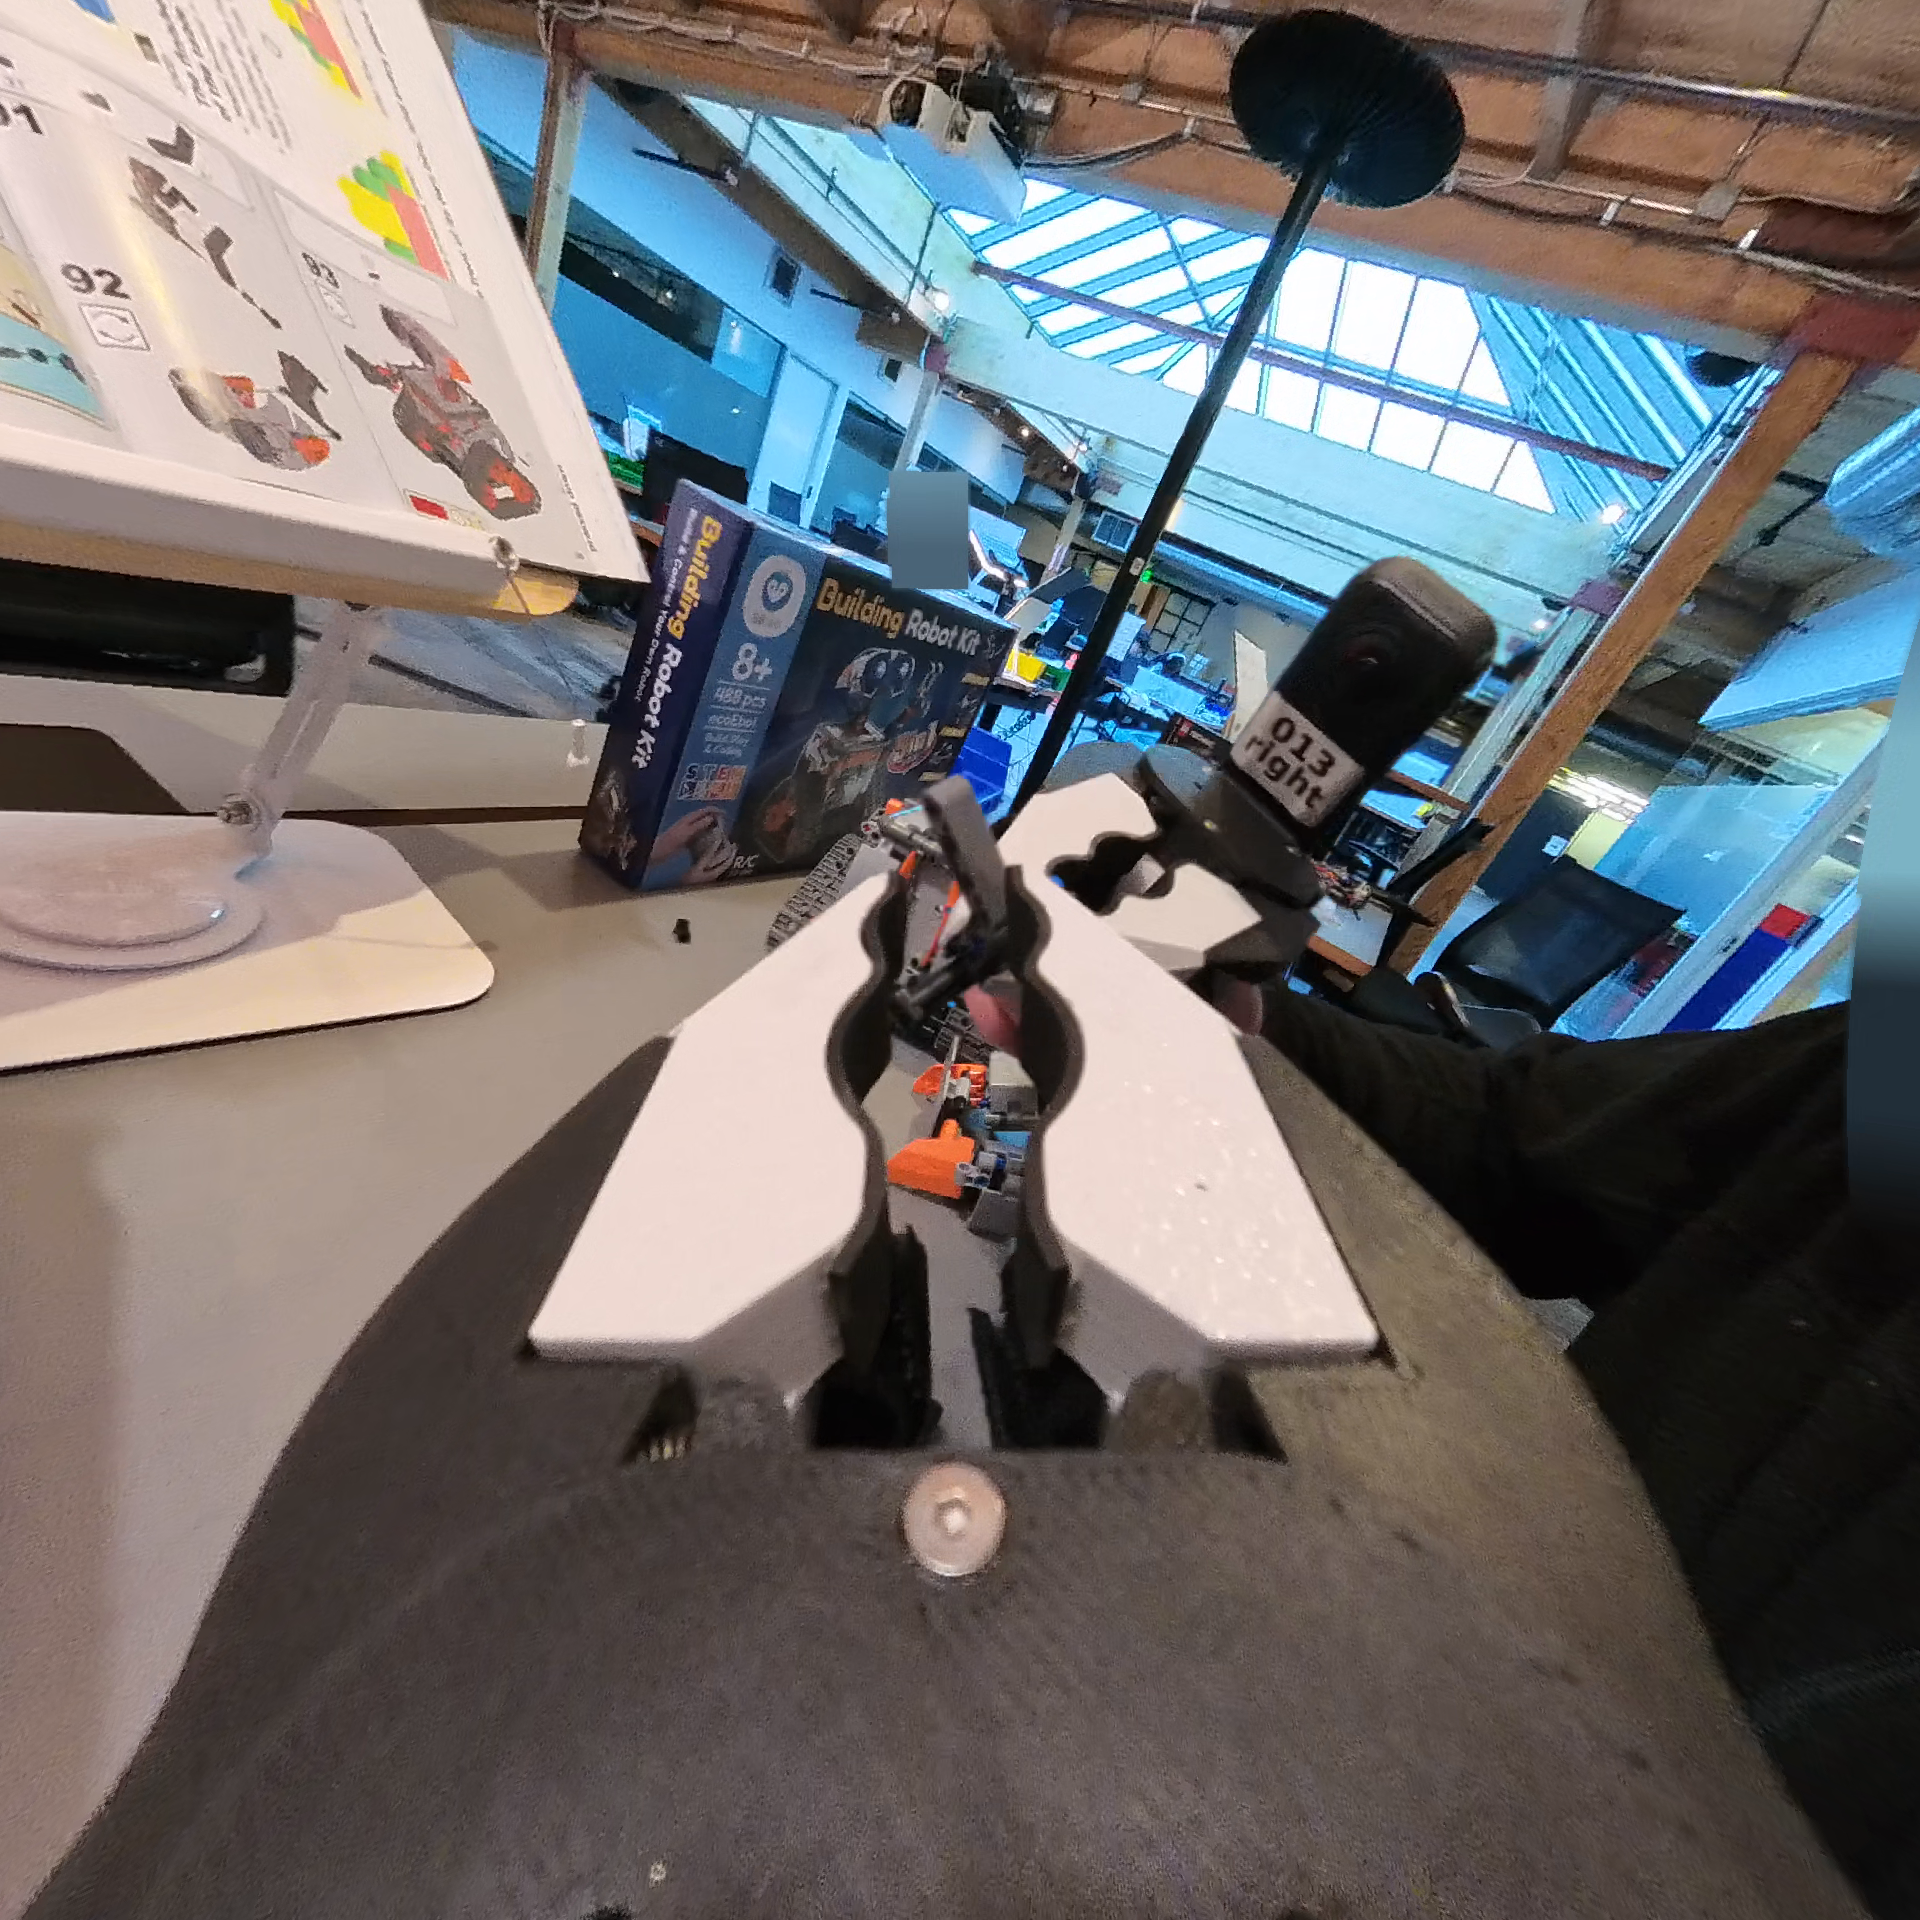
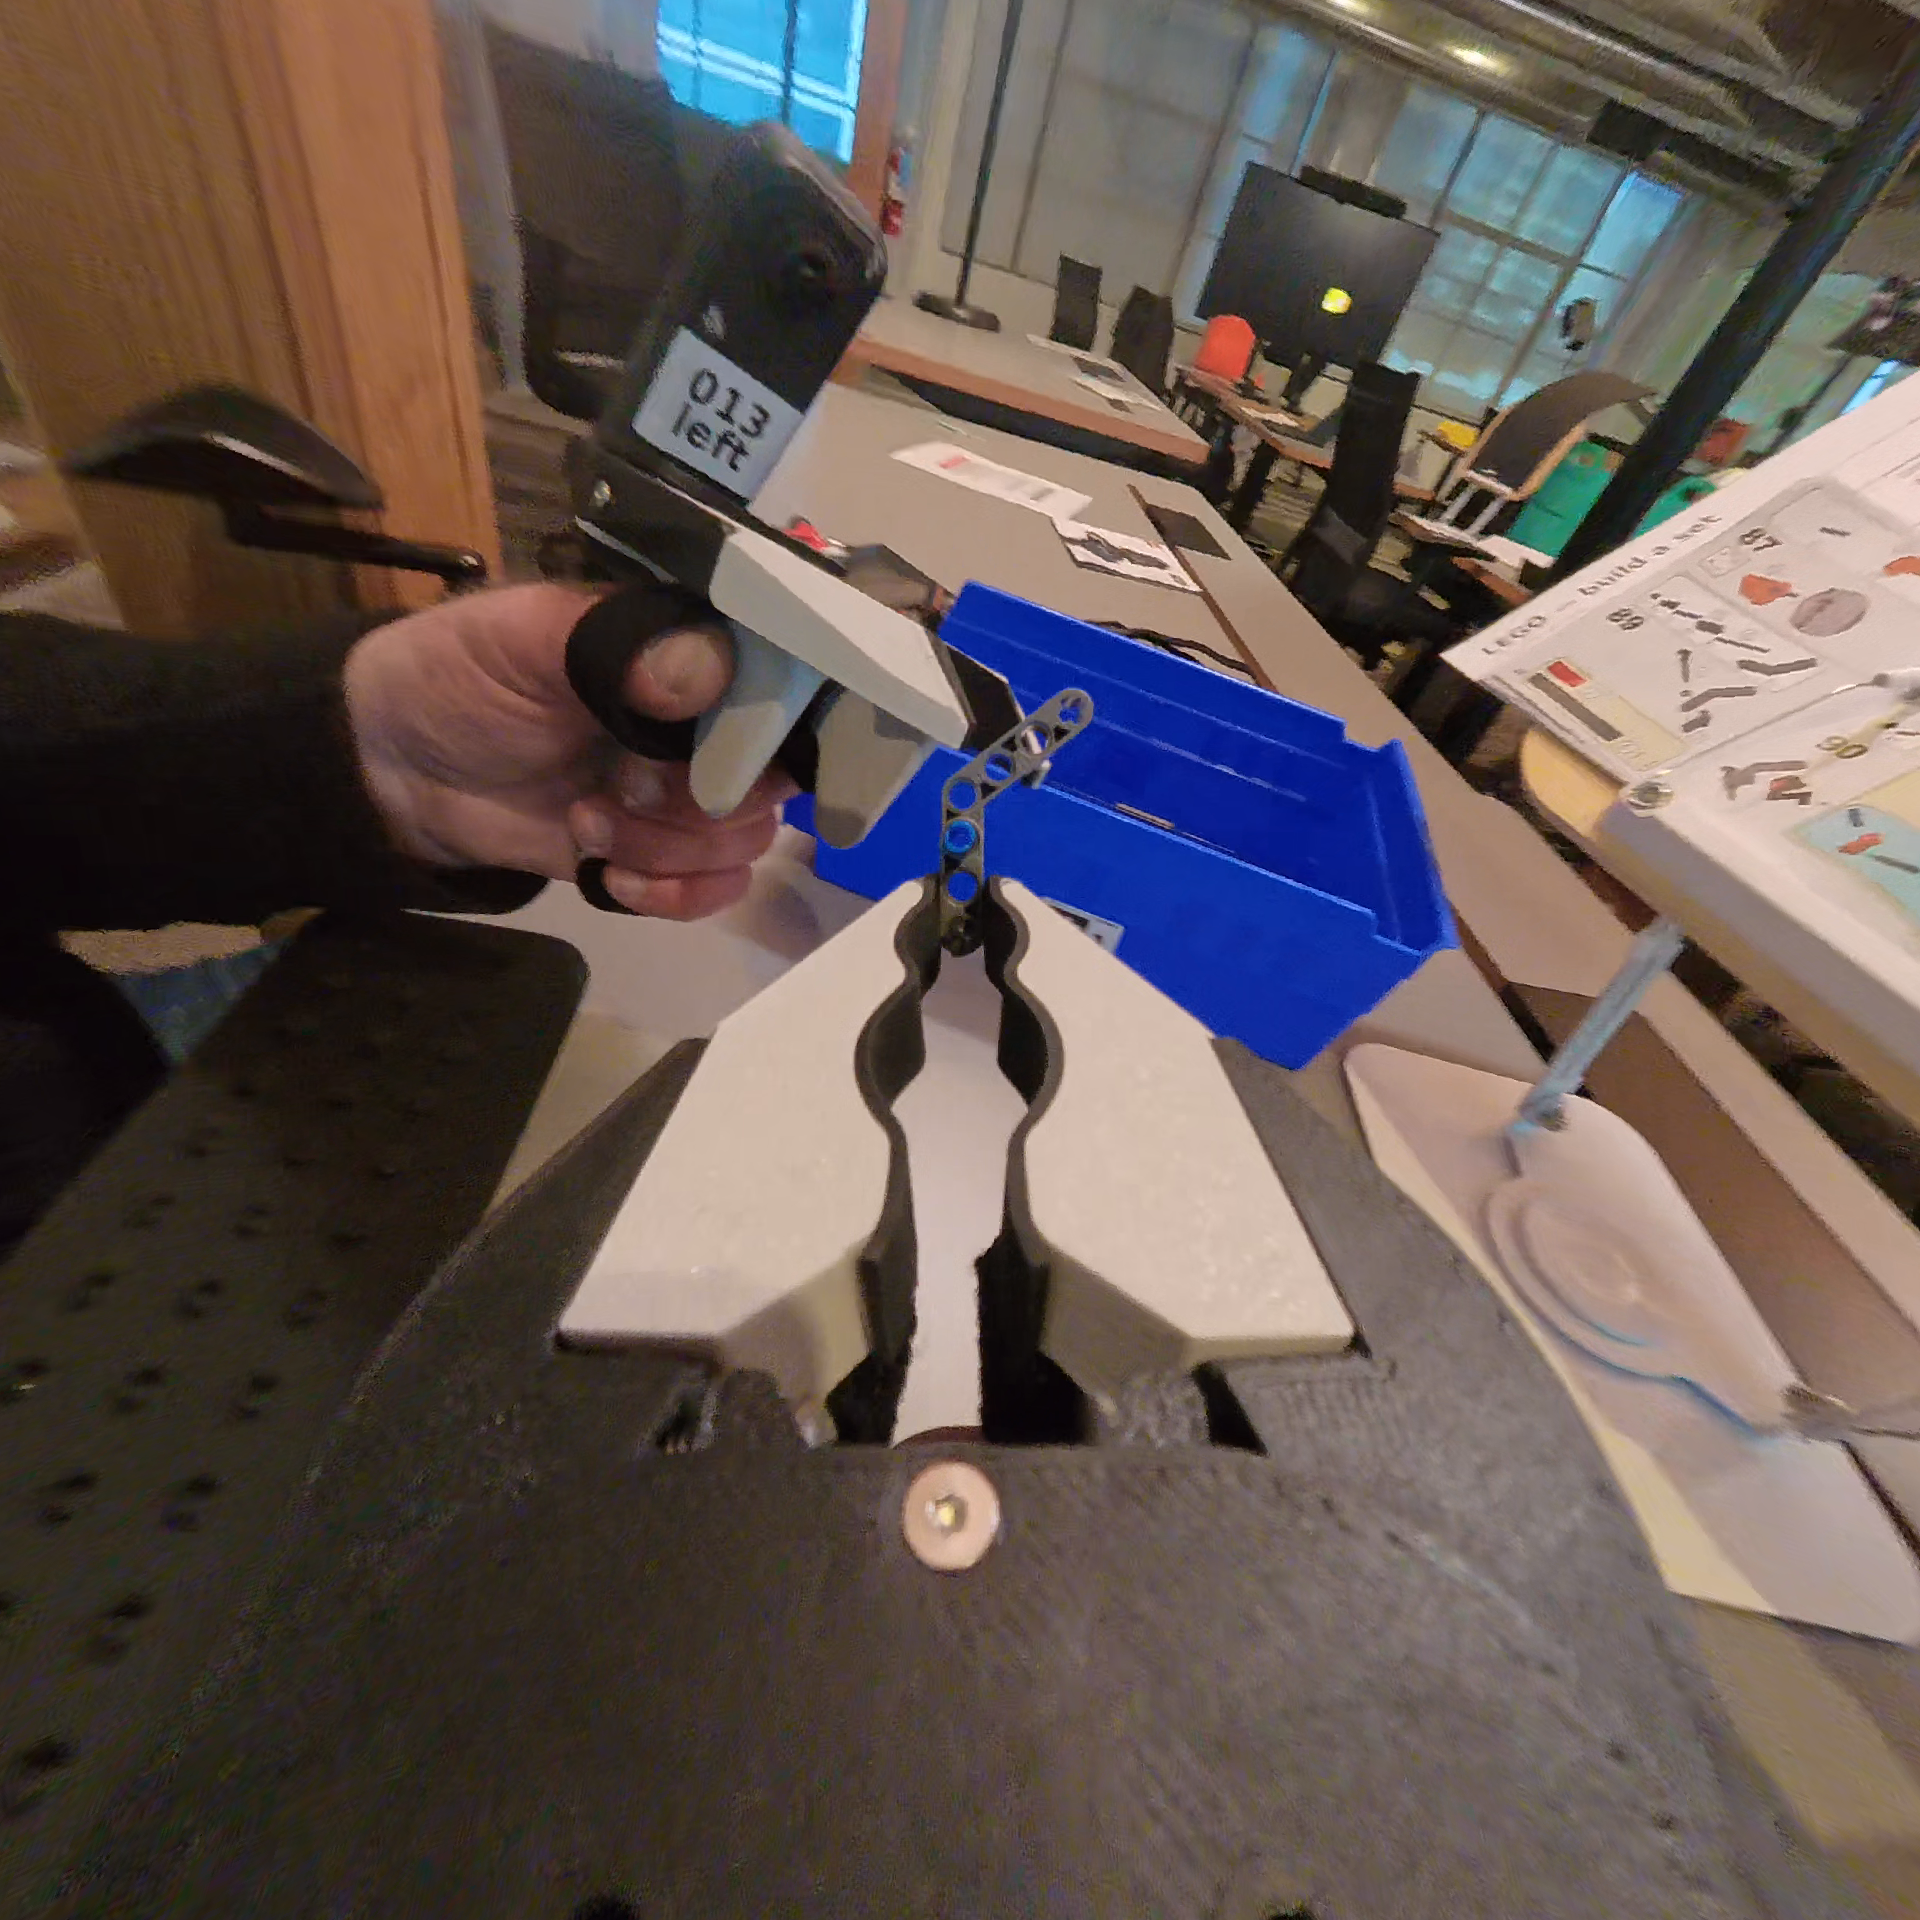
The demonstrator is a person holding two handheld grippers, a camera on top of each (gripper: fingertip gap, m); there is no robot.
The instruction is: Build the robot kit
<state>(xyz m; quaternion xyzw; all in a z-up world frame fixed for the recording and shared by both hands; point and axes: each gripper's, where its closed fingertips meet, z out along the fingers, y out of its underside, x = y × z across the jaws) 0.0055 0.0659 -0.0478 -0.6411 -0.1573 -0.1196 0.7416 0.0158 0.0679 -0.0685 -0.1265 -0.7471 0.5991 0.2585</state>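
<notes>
A grey bent beam with holes and blue pins [image 2: 961, 821] stands upright between both grippers. My right gripper [image 2: 961, 914] is shut on its lower end. My left gripper [image 1: 956, 894], held by a hand [image 2: 499, 748], has its jaws drawn in around the beam's upper part [image 1: 971, 852] near the bend, and the top end sticks out past the tips. In the right wrist view the left gripper [image 2: 961, 727] comes in from the upper left. In the left wrist view the right gripper [image 1: 1070, 868] comes in from the right. An orange and grey brick model [image 1: 951, 1143] lies on the table below.
A blue bin [image 2: 1195, 883] stands just behind the beam. A building-kit box [image 1: 790, 696] stands further back. An open instruction booklet [image 1: 260, 260] rests on a white stand [image 1: 208, 925]. A black perforated board [image 2: 208, 1195] lies at the left. A small black part [image 1: 681, 928] lies loose. Left and right tips are no more than a few centimetres apart.
</notes>
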